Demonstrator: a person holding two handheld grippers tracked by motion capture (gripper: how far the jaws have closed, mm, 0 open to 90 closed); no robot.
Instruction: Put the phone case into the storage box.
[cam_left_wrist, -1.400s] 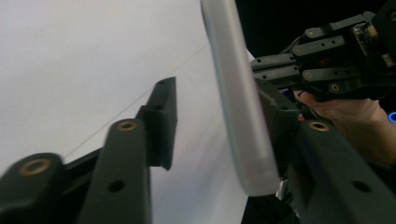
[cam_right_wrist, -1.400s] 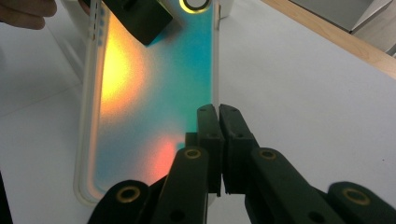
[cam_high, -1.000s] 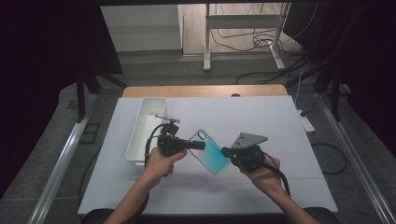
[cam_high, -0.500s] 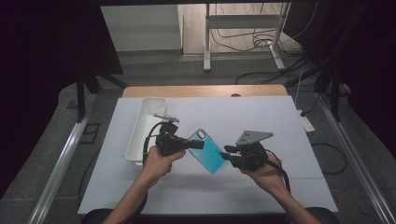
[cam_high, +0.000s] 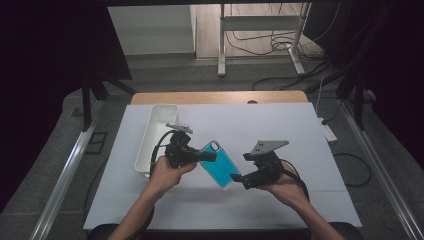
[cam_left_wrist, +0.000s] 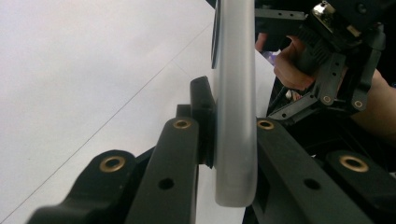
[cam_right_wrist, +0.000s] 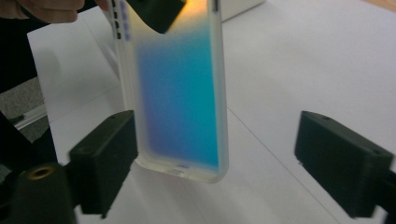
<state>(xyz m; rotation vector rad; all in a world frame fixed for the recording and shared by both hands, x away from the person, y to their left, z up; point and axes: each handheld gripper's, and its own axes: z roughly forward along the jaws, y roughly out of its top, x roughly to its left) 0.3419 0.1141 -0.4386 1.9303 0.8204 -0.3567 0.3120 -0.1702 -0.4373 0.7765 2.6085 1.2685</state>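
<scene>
The see-through plastic phone case with a blue and teal back (cam_high: 218, 163) hangs in the air over the middle of the white table (cam_high: 310, 130), held up between the two hands. The left gripper (cam_high: 209, 156) pinches the case near its camera-hole end, and in the left gripper view its two black jaws press flat on both faces of the case's pale edge (cam_left_wrist: 235, 116). The right gripper (cam_high: 238, 178) sits at about four o'clock from the case, by its lower end. Its jaws have just been opening, and in the right gripper view they stand wide apart, with the bottom of the case (cam_right_wrist: 180, 102) between them; the one black pad (cam_right_wrist: 109, 161) is just beside the case's rim and the other is well apart from it, so this gripper is not squeezing. It looks like a hand-over step: the right side has let go and the left side now carries the case alone. At about ten o'clock from the case a long white plastic tray (cam_high: 156, 131) lies on the table. Next, the left hand would likely need to keep its pinch tight, and the right gripper should back away without bumping the case.
</scene>
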